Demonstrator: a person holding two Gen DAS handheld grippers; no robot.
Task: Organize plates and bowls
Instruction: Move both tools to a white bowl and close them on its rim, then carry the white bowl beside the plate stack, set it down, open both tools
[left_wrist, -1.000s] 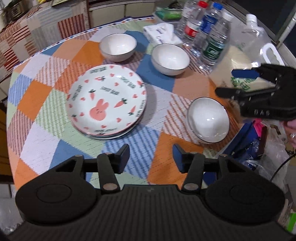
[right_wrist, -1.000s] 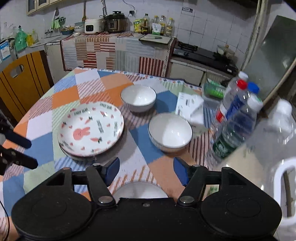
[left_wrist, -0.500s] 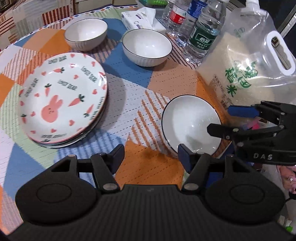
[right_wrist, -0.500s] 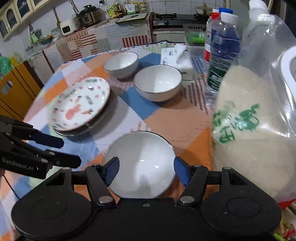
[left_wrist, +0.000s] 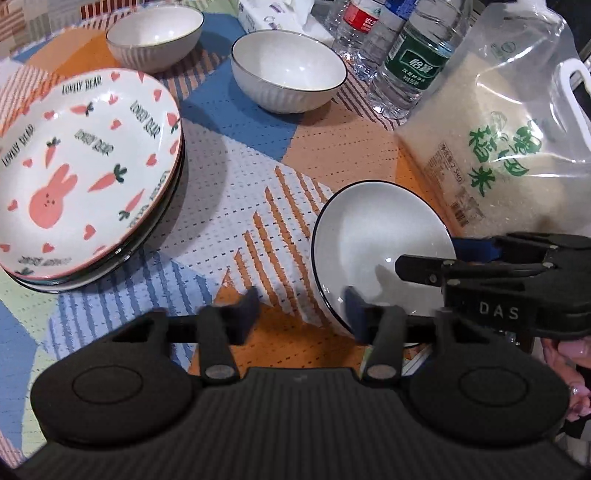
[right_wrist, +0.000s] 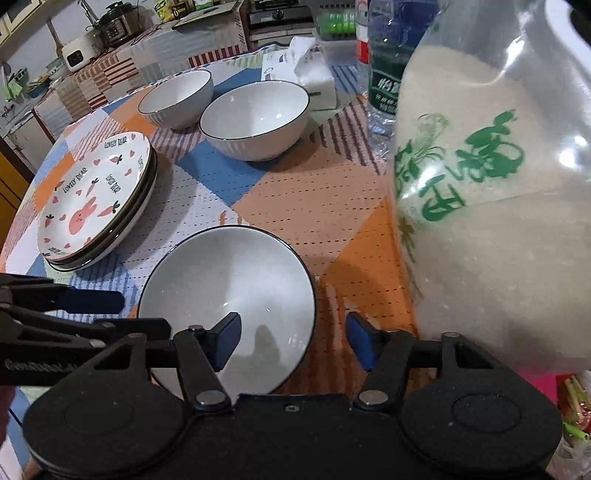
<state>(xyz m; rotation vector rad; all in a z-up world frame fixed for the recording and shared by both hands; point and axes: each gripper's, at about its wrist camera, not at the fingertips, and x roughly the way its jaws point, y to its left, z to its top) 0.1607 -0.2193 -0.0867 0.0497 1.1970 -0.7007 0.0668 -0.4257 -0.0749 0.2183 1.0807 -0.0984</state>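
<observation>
white ceramic with a thin dark rim, that's the near bowl (right_wrist: 229, 295), sitting on the checked bench (left_wrist: 236, 206) just beside the rice bag (left_wrist: 495, 155), well apart from the two far bowls (left_wrist: 288, 70) and the bunny plate stack (left_wrist: 85, 173).

both jaws have just been closing. the left hand-held gripper (left_wrist: 301, 312) is part-open with its right finger over the bowl's near-left rim, and the right hand-held gripper (right_wrist: 293, 341) is part-open straddling the near-right rim. nothing pinched yet as far as i can tell, the left view's blurry there.

to do this well: get one pad inside the wall and one outside, go deep enough past the lip, then squeeze. keep the right one clear of the rice bag, and lift level so the glazed rim doesn't slip.
</observation>
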